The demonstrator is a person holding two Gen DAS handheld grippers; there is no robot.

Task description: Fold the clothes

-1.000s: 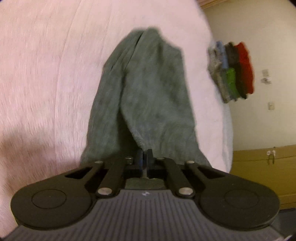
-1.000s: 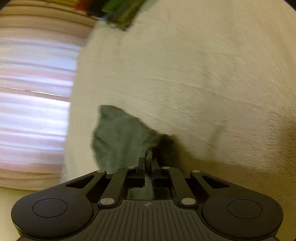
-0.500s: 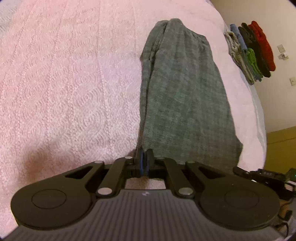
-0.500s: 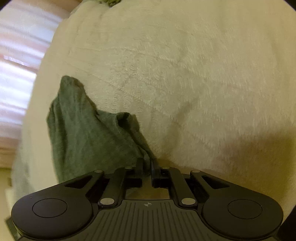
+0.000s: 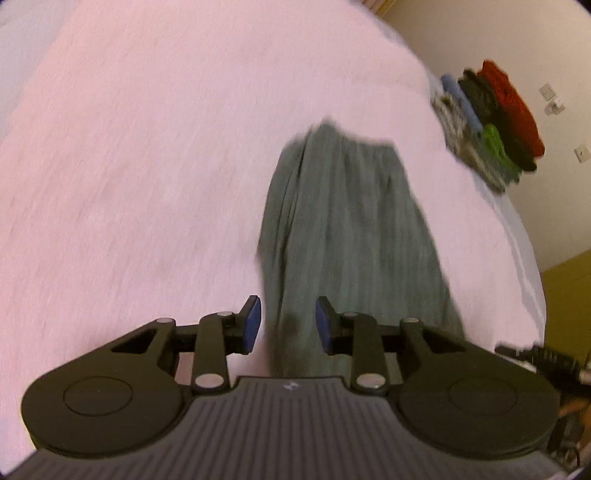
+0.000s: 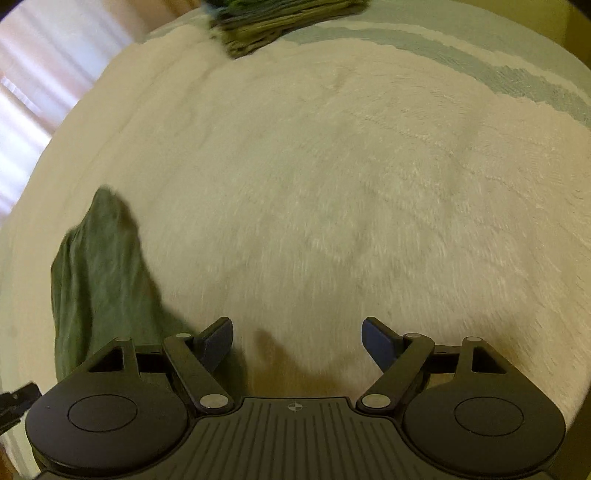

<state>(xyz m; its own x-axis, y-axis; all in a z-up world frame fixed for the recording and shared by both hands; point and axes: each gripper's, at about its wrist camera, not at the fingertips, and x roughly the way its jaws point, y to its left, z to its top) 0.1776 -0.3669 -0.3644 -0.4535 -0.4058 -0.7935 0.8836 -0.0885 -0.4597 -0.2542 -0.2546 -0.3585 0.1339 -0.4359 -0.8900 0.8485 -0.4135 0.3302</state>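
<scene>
1. Left wrist view: a grey-green cloth [image 5: 351, 236] is seen laid out long and narrow on the pink bed cover [image 5: 147, 166]. Its near end lies just under the left gripper [image 5: 287, 325].
2. The left gripper's two blue pads are spread apart, and nothing is held between them. The cloth is seen through the gap.
3. In the right wrist view, the right gripper [image 6: 297, 338] is spread wide too, with only bare bed cover [image 6: 351, 184] between its pads. The cloth [image 6: 99, 280] lies off to its left.
4. The cloth looks soft, thin and light. It is judged to bend and sag when lifted, and it will not break or slip much.
5. It already looks doubled along its length, with a bunched edge on its left side. How far the folding has got cannot be told from this alone.
6. A corner or a short end is judged the best place to pinch it.
7. A pile of folded clothes [image 5: 487, 122] sits at the far edge of the bed, well apart from the cloth [image 6: 288, 18].
8. Nothing is seen lying on the cloth or in the way. Both pictures are blurred.
</scene>
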